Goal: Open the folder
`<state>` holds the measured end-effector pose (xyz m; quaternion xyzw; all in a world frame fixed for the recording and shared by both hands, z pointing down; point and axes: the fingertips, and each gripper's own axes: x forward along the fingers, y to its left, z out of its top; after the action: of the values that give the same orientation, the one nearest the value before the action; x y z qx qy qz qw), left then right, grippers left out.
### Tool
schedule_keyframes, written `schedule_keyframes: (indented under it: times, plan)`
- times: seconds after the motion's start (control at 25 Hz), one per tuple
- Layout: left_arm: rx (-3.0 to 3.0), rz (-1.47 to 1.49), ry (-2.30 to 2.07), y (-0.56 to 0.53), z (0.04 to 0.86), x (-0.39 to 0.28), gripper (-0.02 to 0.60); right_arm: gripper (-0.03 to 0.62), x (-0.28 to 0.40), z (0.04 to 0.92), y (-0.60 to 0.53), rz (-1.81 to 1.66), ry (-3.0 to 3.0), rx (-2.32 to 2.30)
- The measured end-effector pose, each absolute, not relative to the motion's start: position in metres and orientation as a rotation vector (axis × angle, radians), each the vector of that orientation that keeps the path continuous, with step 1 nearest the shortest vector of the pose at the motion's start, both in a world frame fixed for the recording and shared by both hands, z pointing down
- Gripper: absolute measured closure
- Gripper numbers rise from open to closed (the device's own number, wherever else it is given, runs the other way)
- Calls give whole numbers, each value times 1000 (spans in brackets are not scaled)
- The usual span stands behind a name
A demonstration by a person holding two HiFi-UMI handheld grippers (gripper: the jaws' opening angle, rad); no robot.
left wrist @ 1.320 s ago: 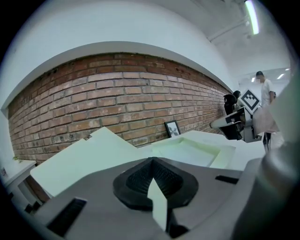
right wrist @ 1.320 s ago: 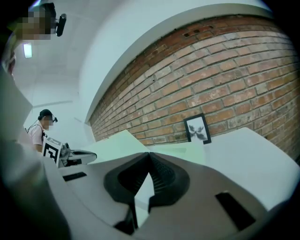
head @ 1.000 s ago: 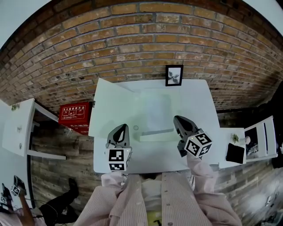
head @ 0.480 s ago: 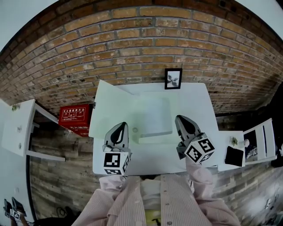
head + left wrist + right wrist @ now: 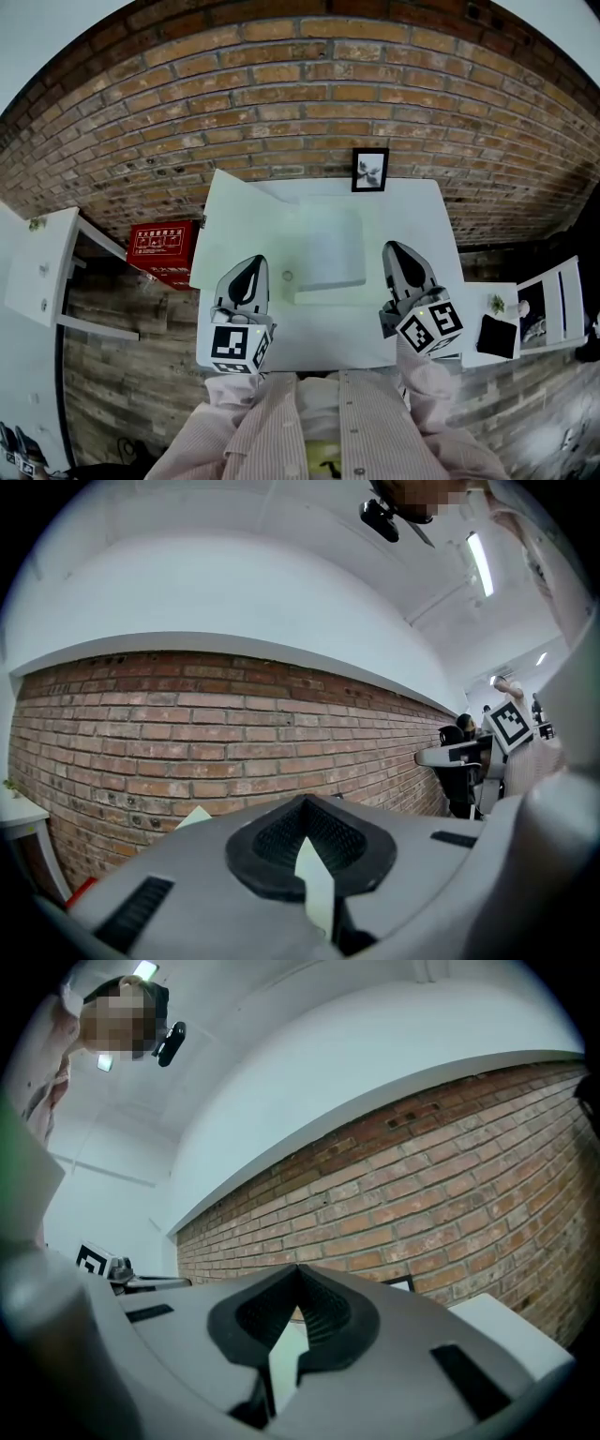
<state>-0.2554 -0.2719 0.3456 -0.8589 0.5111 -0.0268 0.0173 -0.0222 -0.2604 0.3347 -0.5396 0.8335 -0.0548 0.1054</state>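
The folder [image 5: 324, 246] lies flat in the middle of the white worktop [image 5: 417, 217], its long sides running from the near edge toward the far edge. It is pale, greenish and half see-through, so it nearly melts into the white surface. It shows as one single slab with a narrower strip along its near edge. I judge from this that its cover lies down rather than swung out to a side, though pale on white makes that hard to read. Whether any sheets sit inside it cannot be told.

Just off its near left corner lies a small ring-like thing [image 5: 287, 276], too small to name.

The left gripper [image 5: 253, 263] hangs over the near left part of the worktop and the right gripper [image 5: 395, 249] over the near right part, one on each side of the folder's near end. Neither touches it. Both point roughly level toward the brick wall [image 5: 309, 84], above the folder rather than down at it. Each has its jaws together with nothing caught between them. Held so, they flank the folder symmetrically, a stance that suits both coming in on it and standing clear of it.

A small framed picture [image 5: 369, 170] stands at the far edge, well apart from the folder. A red box [image 5: 165, 246] lies on the floor beyond the left edge, its contents unseen.
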Motion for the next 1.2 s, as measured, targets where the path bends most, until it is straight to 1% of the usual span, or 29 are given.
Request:
schedule_keyframes:
  times: [1.2]
  plan:
    - [-2648,-127,1650,-264,353,-263,588,591,-12,342,-250,-123,2455,-1695]
